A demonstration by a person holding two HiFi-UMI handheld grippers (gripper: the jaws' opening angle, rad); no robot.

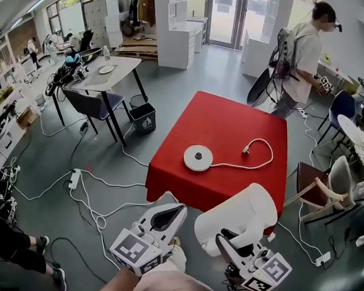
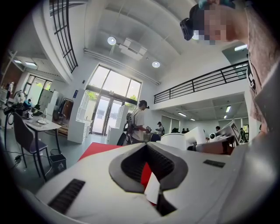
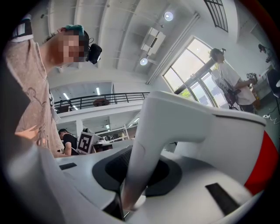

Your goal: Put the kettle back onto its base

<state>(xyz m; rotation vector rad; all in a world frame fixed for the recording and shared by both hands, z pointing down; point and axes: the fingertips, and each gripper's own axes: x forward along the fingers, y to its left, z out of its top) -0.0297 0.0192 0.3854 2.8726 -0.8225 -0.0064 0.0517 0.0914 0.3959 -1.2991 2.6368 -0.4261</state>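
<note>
Presently: carry step. The left tool (image 1: 174, 212) is clenched, empty. The base (image 1: 198, 157) sits bare on the counter (image 1: 230, 116), cord (image 1: 258, 164) attached. The kettle (image 1: 243, 215) hangs short of the counter's near edge, handle (image 3: 142, 166) grasped by the right tool (image 1: 229, 239). Next likely needs forward travel, centring over the base, level descent.

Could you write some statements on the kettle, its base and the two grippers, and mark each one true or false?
1. The right gripper grips the white kettle by its handle. True.
2. The kettle stands on its base. False: the base lies bare on the red table.
3. The base's plug is in a socket. False: it lies loose on the table.
4. The left gripper holds nothing. True.
</note>
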